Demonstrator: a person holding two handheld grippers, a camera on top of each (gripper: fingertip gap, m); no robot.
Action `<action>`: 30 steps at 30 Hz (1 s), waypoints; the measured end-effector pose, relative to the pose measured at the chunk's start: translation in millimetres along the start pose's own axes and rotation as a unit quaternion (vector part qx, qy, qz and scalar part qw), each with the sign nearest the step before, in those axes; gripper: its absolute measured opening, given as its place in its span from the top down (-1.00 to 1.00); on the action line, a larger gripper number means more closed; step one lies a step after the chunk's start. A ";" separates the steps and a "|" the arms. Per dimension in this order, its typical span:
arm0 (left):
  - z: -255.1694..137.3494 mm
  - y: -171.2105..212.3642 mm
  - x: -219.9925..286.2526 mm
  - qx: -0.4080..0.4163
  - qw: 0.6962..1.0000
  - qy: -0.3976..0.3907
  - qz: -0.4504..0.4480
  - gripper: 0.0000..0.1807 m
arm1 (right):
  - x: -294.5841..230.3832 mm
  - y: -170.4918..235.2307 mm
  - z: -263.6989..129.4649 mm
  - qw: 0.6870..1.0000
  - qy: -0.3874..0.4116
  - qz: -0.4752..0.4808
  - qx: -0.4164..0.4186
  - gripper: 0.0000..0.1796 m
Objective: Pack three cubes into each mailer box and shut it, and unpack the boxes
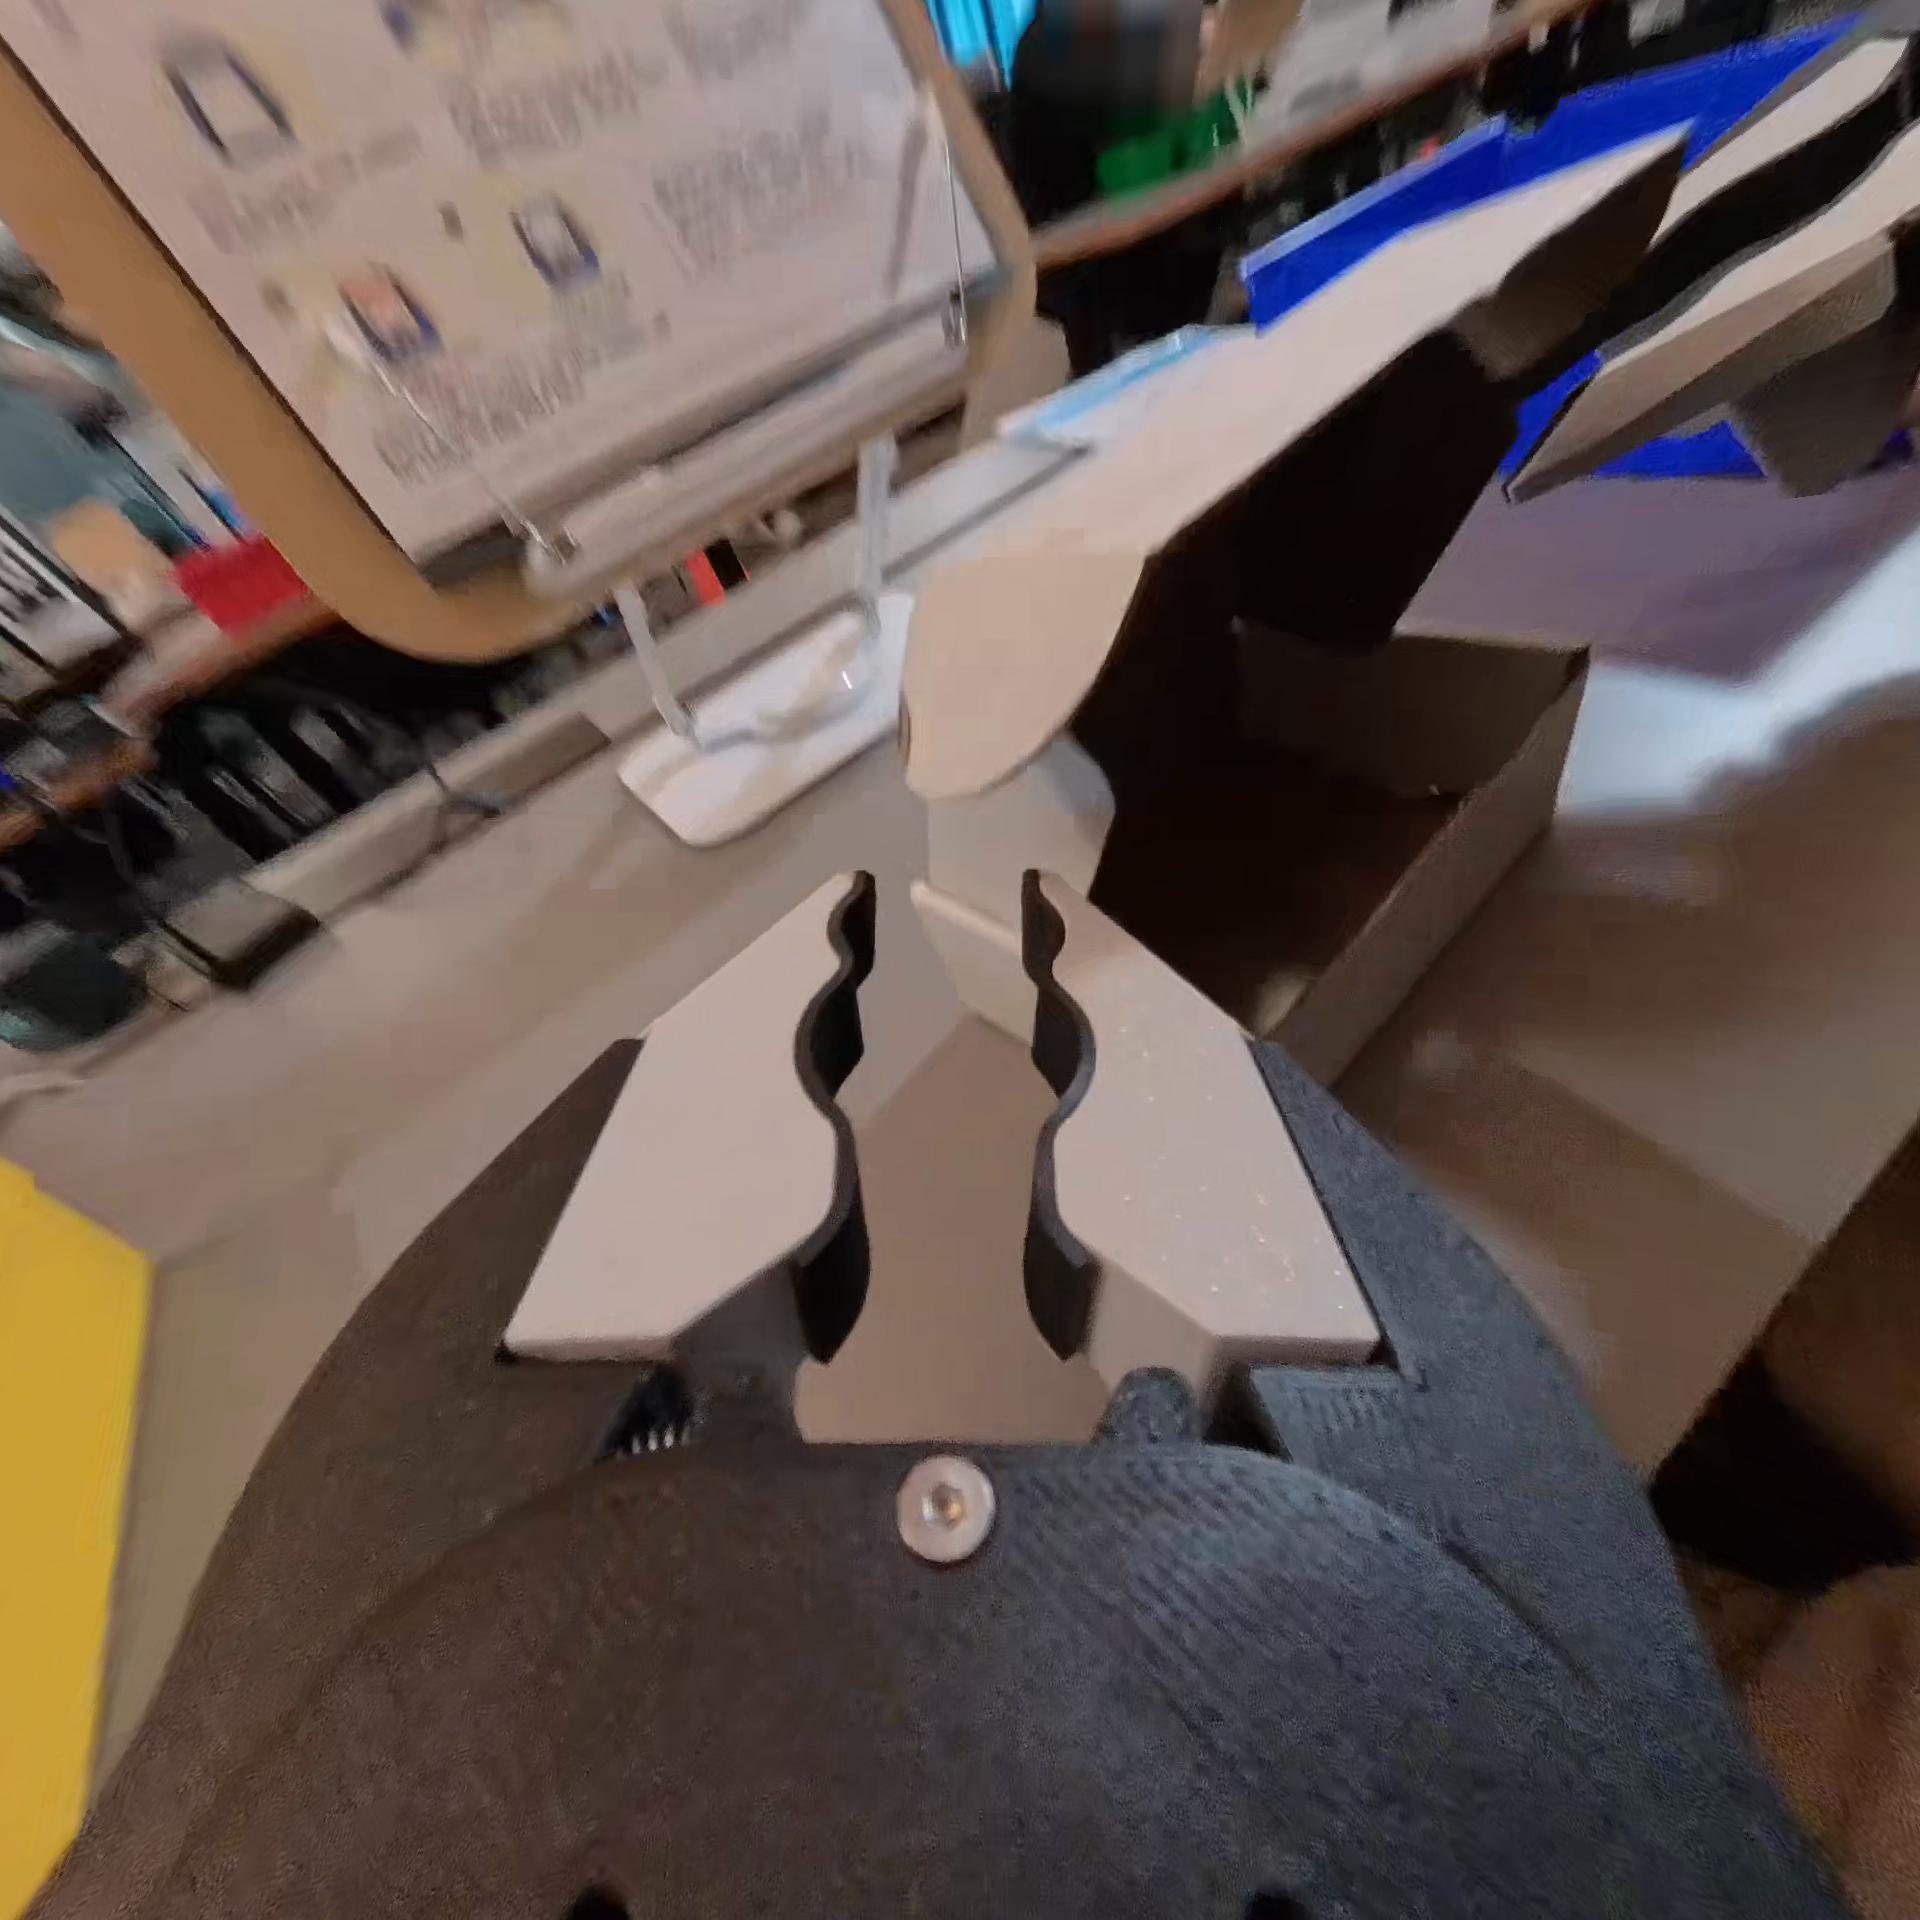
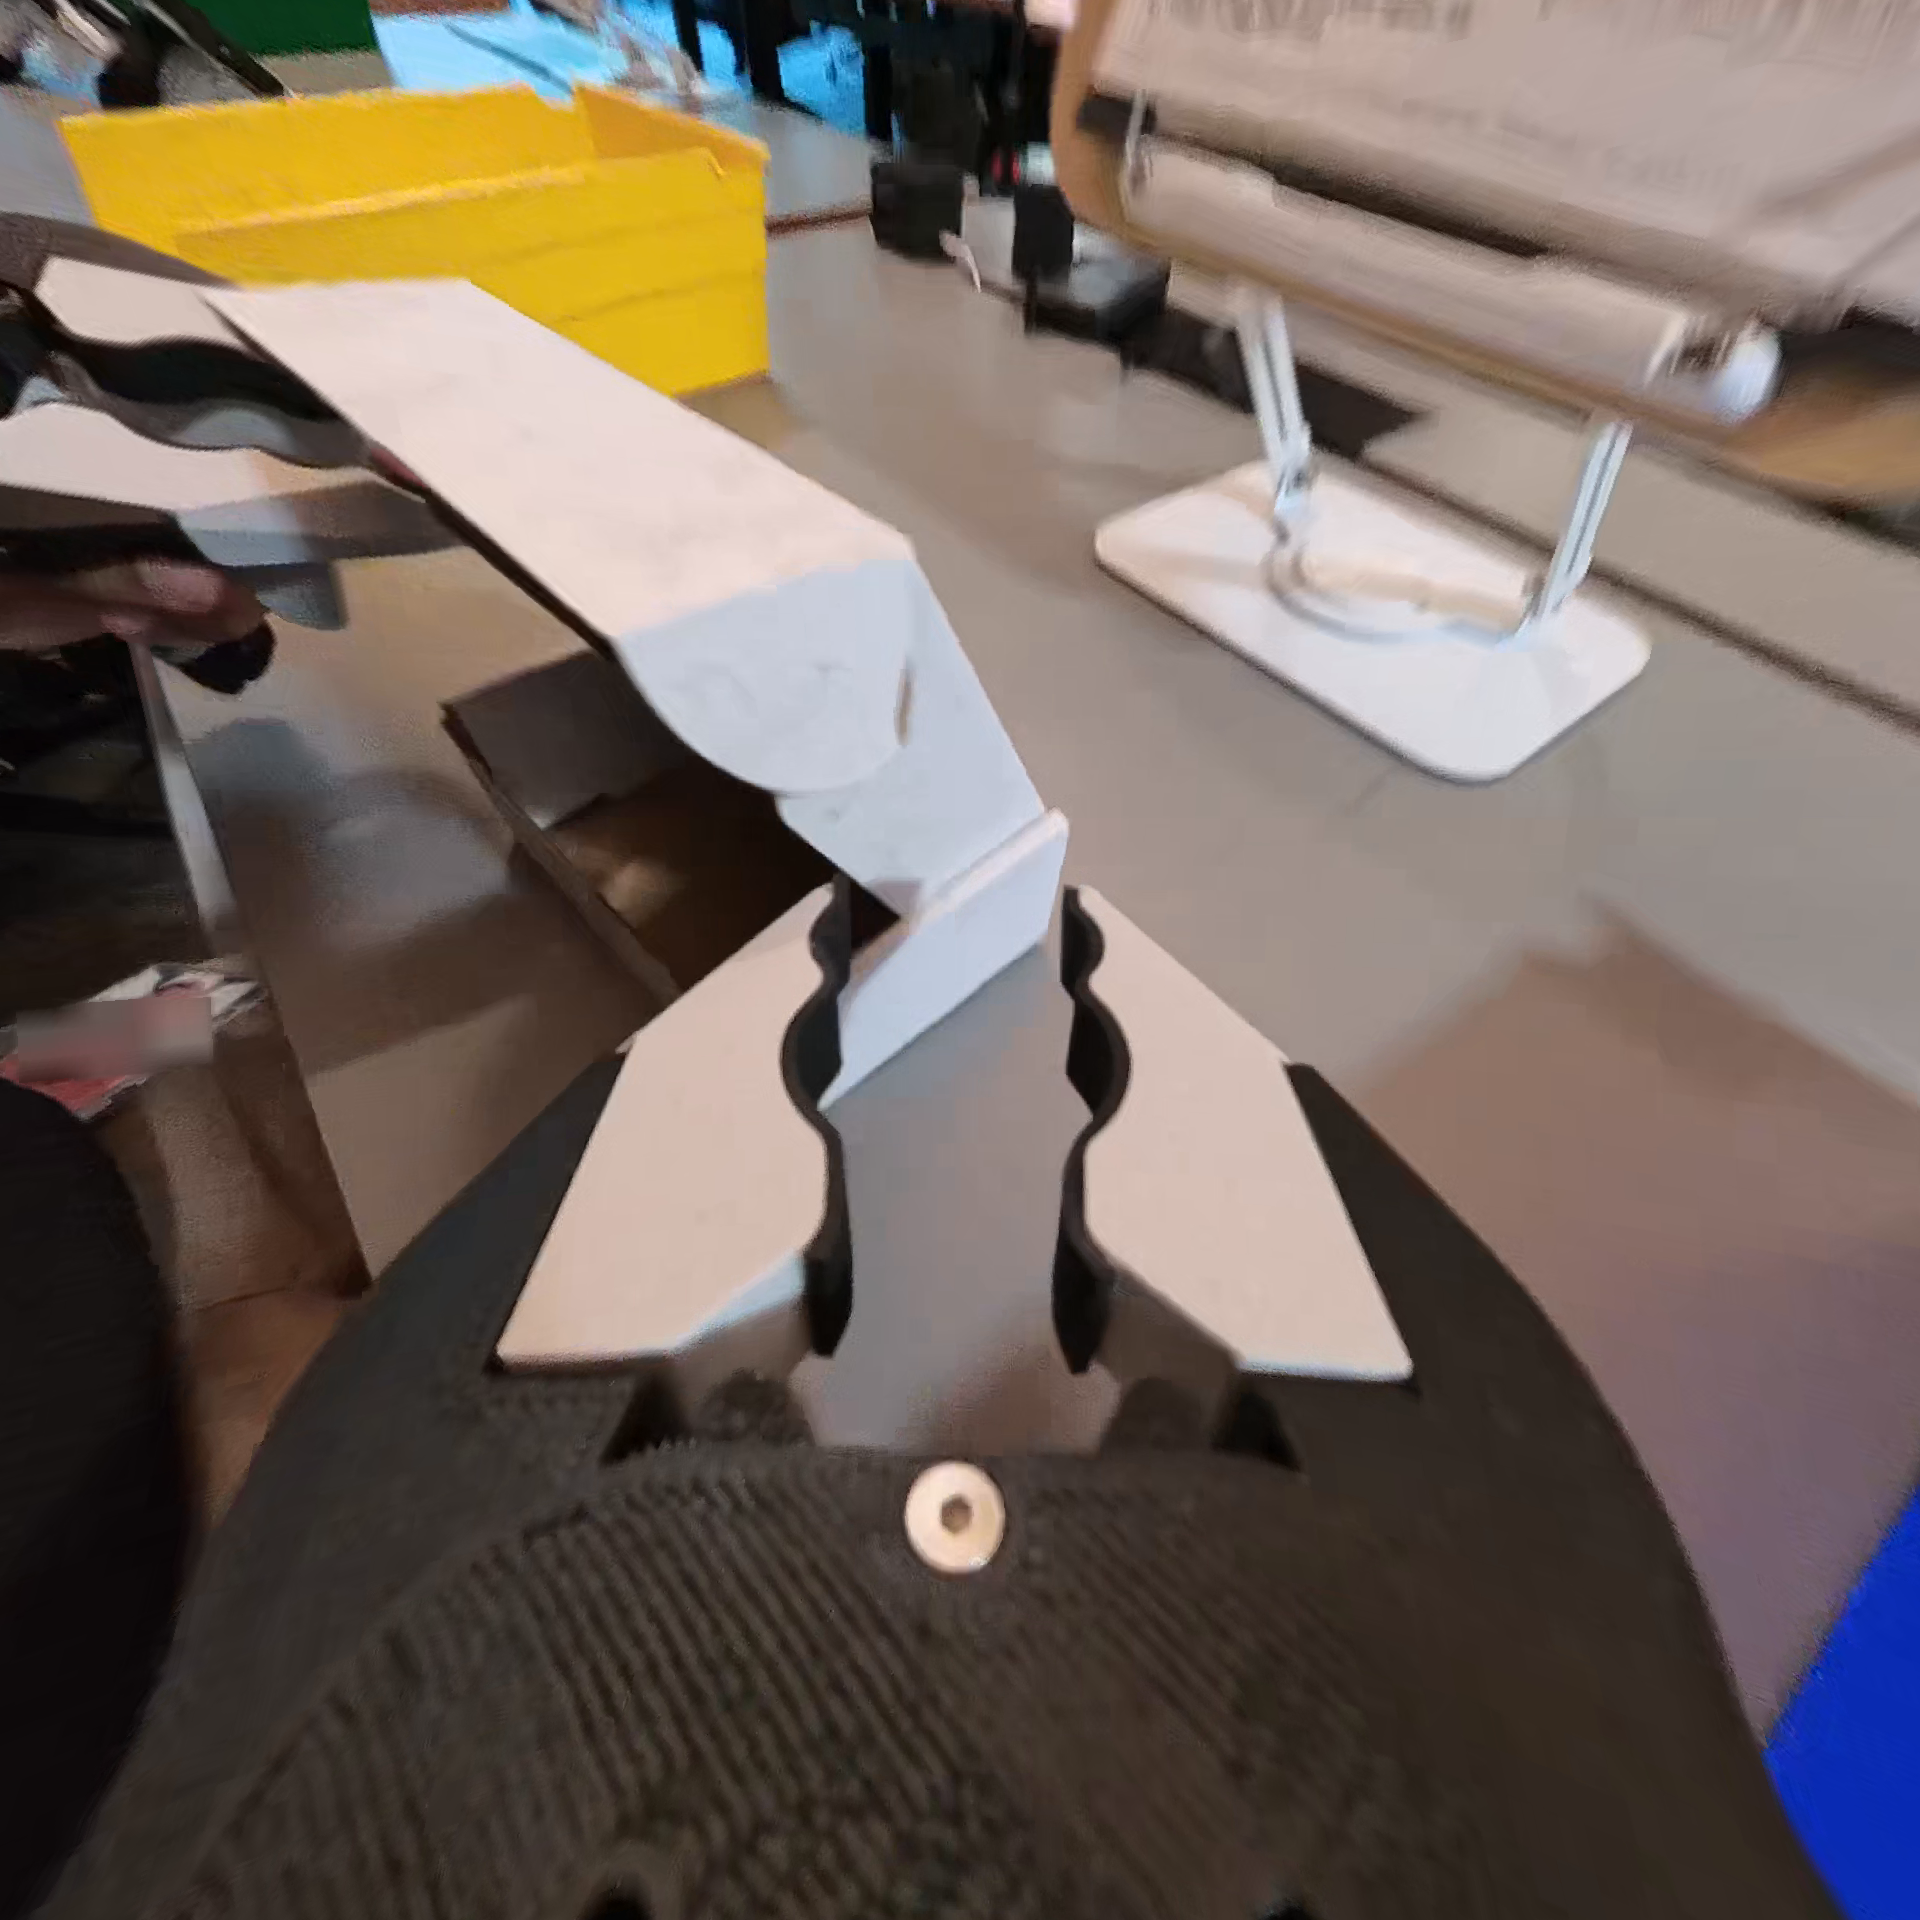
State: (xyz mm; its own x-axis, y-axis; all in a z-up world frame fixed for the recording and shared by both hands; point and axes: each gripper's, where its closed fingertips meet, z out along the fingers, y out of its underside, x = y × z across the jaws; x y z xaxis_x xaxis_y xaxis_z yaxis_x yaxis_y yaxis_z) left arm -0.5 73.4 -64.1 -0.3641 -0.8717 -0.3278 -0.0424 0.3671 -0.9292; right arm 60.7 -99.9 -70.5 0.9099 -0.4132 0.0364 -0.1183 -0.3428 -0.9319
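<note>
Both hand-held grippers, left (image 1: 948,883) and right (image 2: 954,902), gape empty just before the mailer box's (image 2: 935,935) half-raised lid (image 2: 582,488) (probably guiding it).

A yellow bin (image 2: 468,208) sits on the grey counter (image 2: 1351,935). A white-based stand (image 2: 1382,634) holds a printed sheet (image 1: 499,208). Blue bins (image 1: 1558,177) stand behind.

A workshop or lab, probably, though blur is hiding much: a grey worktable (image 2: 1351,935) is carrying yellow (image 2: 468,208) and blue bins (image 1: 1507,187), an instruction board on a stand (image 1: 520,260) is standing far, and cluttered shelves (image 1: 156,727) are lining the background.
</note>
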 end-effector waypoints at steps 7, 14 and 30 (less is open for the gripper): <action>-2.8 -27.4 13.3 0.060 0.997 -0.021 0.042 0.69 | -21.8 -34.1 -12.5 0.989 0.027 -0.127 0.069 0.54; -4.4 -33.3 23.1 0.065 0.993 -0.034 0.092 0.81 | -17.5 -35.8 -11.5 0.981 0.088 -0.165 0.050 0.80; -7.4 5.5 60.4 -0.056 0.994 0.007 0.094 0.82 | -30.5 6.2 -10.0 0.996 0.040 -0.070 -0.030 0.90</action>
State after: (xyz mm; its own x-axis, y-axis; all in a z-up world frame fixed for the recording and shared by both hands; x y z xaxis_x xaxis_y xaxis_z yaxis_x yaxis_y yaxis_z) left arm -29.5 25.2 -87.7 -0.3878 -0.7797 -0.4916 -0.0756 0.5585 -0.8261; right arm 28.3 -97.9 -73.8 0.8847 -0.4229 0.1964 -0.0171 -0.4504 -0.8926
